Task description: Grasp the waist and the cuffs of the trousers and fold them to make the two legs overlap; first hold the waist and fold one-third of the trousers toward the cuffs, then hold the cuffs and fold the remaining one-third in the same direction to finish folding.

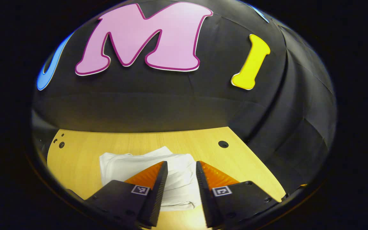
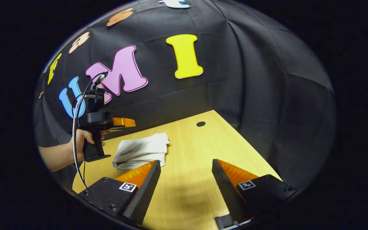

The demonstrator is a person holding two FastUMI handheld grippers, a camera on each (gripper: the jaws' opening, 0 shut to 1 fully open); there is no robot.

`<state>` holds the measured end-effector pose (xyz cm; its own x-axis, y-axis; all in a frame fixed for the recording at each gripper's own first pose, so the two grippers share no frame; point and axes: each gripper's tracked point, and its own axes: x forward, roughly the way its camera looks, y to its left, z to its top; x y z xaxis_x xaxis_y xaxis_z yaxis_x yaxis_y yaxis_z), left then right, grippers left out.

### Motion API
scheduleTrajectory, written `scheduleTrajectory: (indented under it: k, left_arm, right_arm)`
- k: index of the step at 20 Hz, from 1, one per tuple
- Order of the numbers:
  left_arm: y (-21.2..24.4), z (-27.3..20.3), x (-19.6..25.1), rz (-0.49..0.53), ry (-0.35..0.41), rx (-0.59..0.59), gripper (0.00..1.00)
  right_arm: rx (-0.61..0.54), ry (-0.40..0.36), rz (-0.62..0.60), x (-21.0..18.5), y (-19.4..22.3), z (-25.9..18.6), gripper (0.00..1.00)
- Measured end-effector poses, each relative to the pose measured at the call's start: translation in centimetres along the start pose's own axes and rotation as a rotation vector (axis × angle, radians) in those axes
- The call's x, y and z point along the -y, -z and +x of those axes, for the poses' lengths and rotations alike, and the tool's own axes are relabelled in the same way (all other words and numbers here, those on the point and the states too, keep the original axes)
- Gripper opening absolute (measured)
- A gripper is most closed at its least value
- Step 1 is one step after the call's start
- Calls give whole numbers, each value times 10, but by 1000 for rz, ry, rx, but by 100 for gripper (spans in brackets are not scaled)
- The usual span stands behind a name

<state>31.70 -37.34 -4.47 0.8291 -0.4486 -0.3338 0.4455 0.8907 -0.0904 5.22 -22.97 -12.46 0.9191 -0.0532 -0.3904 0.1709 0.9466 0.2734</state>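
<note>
In the left gripper view, the left gripper (image 1: pixel 181 179) sits nearest, its two fingers parted with nothing between them, raised above the table. Just past the fingertips lies the pair of white cloth trousers (image 1: pixel 145 167), folded into a compact, layered bundle (a loose flap pokes out at its far edge) flat on the pale wooden tabletop (image 1: pixel 200 143). Farther back, a round dark hole (image 1: pixel 223 144) marks the wood.

In the right gripper view, the right gripper (image 2: pixel 186 179) is also spread wide and empty over bare wood. The folded bundle rests beyond its left finger. Farther off, a hand (image 2: pixel 80 143) grips the left gripper's handle above the table's far-left edge, apart from the trousers.
</note>
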Motion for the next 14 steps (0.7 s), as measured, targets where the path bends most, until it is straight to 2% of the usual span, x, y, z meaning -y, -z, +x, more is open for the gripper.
scheduleTrajectory:
  k: [2,3,4,5,7,14]
  left_arm:
    - [6,-26,-10,5,0,18,71]
    - [8,-40,-18,11,-8,35,75]
    - [9,-56,-26,24,-23,55,92]
    - [9,-73,-35,38,-38,78,96]
    - [8,-110,-52,52,-80,126,97]
    - [25,-258,-98,-4,-163,274,97]
  right_arm:
    - [6,-17,-8,-10,-1,-2,98]
    - [8,-26,-13,-16,-2,-4,98]
    - [11,-33,-21,-23,-2,-5,98]
    - [17,-39,-30,-29,-3,-7,98]
    - [34,-50,-45,-43,-5,-12,98]
    - [78,-67,-75,-100,-7,-46,98]
